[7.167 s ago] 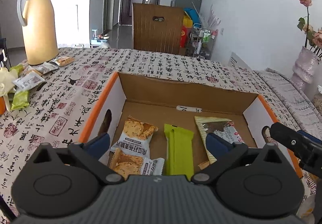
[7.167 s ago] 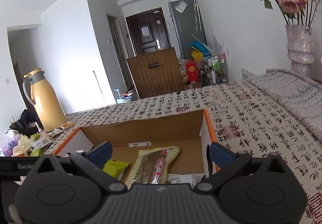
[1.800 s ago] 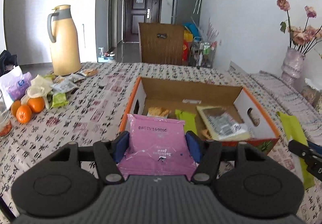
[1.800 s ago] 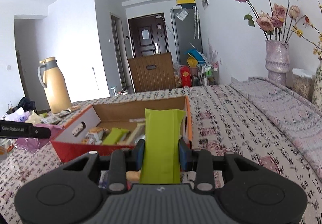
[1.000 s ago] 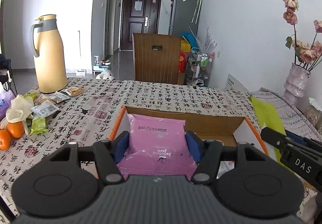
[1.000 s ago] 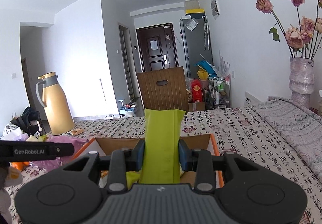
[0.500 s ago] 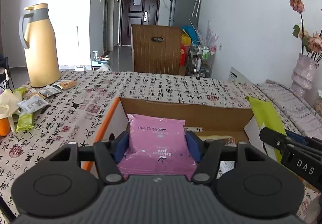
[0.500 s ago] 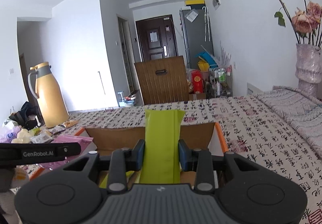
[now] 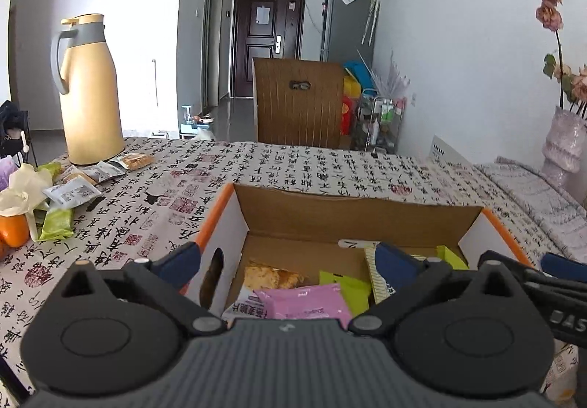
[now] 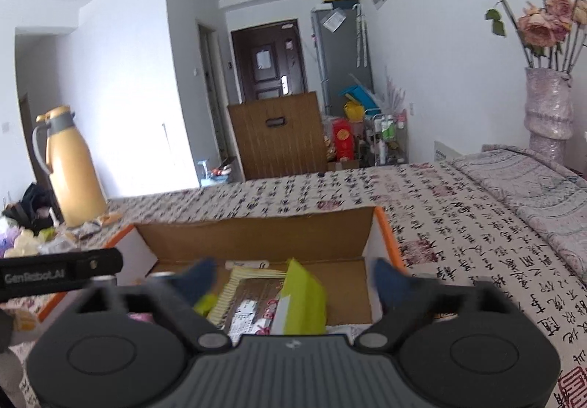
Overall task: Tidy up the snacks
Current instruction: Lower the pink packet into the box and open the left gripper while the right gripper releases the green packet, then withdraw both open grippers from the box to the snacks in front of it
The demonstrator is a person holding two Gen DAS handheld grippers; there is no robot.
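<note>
An open cardboard box [image 9: 352, 213] with an orange rim sits on the table; it also shows in the right wrist view [image 10: 256, 232]. My left gripper [image 9: 290, 259] is open above the box's near left part. A pink packet [image 9: 304, 303] lies loose in the box below it, on a cracker packet [image 9: 271, 278] and next to a green bar [image 9: 348, 289]. My right gripper [image 10: 293, 278] is open over the box's right part. A green packet [image 10: 304, 298] lies tilted in the box below it, on a brown striped packet [image 10: 249, 294].
A yellow thermos jug [image 9: 90, 92] stands at the far left of the table, with several loose snack packets [image 9: 73, 191] and oranges [image 9: 13, 234] near it. A vase of dried roses [image 10: 548, 107] stands at the right. A wooden chair [image 9: 299, 103] is behind the table.
Both grippers have opened. The pink packet has dropped from the left gripper into the box, and the green packet has dropped from the right gripper into the box.
</note>
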